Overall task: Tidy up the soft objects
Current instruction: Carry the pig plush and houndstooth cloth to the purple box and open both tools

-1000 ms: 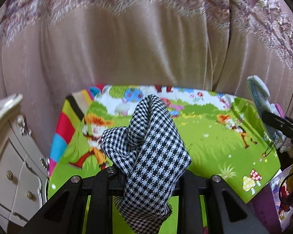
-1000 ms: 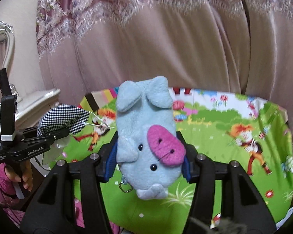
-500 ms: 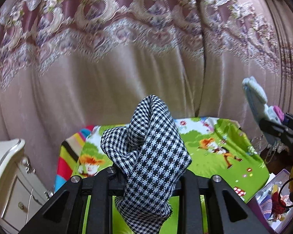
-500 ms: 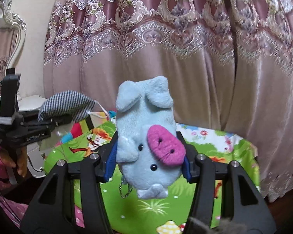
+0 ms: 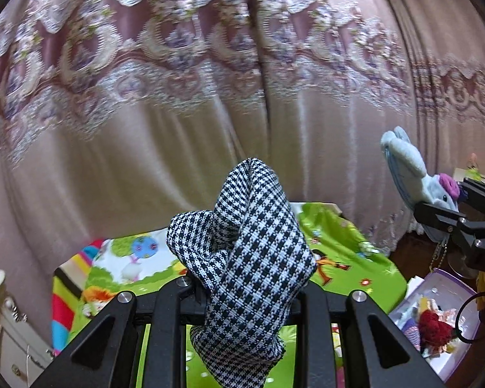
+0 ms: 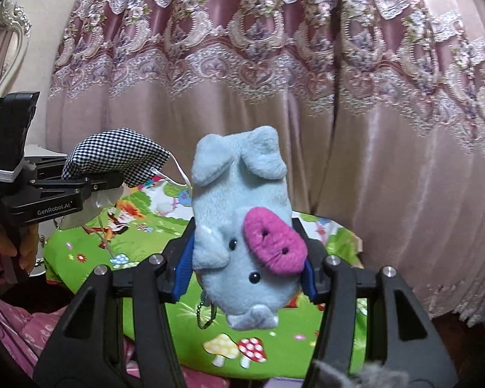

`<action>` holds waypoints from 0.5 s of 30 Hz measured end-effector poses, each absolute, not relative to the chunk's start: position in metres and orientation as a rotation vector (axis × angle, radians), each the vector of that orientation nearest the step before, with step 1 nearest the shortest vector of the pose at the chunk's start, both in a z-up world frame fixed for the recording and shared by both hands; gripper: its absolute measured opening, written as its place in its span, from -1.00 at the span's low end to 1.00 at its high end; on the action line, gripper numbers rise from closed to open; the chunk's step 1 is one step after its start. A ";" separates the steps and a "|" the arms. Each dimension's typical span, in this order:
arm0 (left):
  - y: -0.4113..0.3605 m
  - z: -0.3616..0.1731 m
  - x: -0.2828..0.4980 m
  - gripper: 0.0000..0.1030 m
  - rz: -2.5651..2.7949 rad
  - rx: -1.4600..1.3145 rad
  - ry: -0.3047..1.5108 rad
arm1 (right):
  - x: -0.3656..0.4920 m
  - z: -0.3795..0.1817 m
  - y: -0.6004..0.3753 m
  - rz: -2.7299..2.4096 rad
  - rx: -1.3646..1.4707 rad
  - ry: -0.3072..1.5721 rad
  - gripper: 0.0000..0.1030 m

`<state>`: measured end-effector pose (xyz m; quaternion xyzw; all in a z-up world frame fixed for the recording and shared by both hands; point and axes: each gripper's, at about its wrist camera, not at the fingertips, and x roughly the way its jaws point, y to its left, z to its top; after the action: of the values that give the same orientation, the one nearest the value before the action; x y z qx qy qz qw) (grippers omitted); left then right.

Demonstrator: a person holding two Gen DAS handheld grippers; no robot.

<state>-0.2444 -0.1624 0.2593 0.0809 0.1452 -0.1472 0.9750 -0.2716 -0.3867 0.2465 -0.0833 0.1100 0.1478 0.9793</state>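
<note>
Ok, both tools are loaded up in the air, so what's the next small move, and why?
Probably lower both toward the cartoon mat. The left tool grips the houndstooth cloth and the right tool grips the blue pig plush, both held above it, neither placed.

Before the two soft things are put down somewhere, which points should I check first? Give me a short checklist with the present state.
1. Left hand-held gripper grips the checked cloth: ok.
2. Right hand-held gripper grips the blue pig plush: ok.
3. Both items lifted clear of the cartoon mat: ok.
4. The two grippers kept apart, not touching: ok.
5. Plush's ball chain hangs free, not snagged: ok.
6. Place to put the items: cannot tell, no container is clearly in view.
</note>
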 end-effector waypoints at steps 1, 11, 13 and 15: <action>-0.170 0.259 -0.247 -0.47 -0.313 0.172 0.290 | -0.276 0.246 -0.391 0.286 -0.168 0.219 0.12; -0.240 0.261 -0.271 -0.47 -0.462 0.257 0.259 | -0.317 0.244 -0.444 0.161 -0.136 0.198 0.12; -0.256 0.262 -0.275 -0.47 -0.504 0.272 0.261 | -0.324 0.243 -0.453 0.132 -0.136 0.197 0.12; -0.274 0.260 -0.277 -0.47 -0.555 0.285 0.275 | -0.330 0.240 -0.466 0.099 -0.132 0.210 0.12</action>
<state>-0.2770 -0.2740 0.2598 0.1397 0.1349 -0.2723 0.9424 -0.3297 -0.4658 0.2402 -0.0659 0.1045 0.0495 0.9911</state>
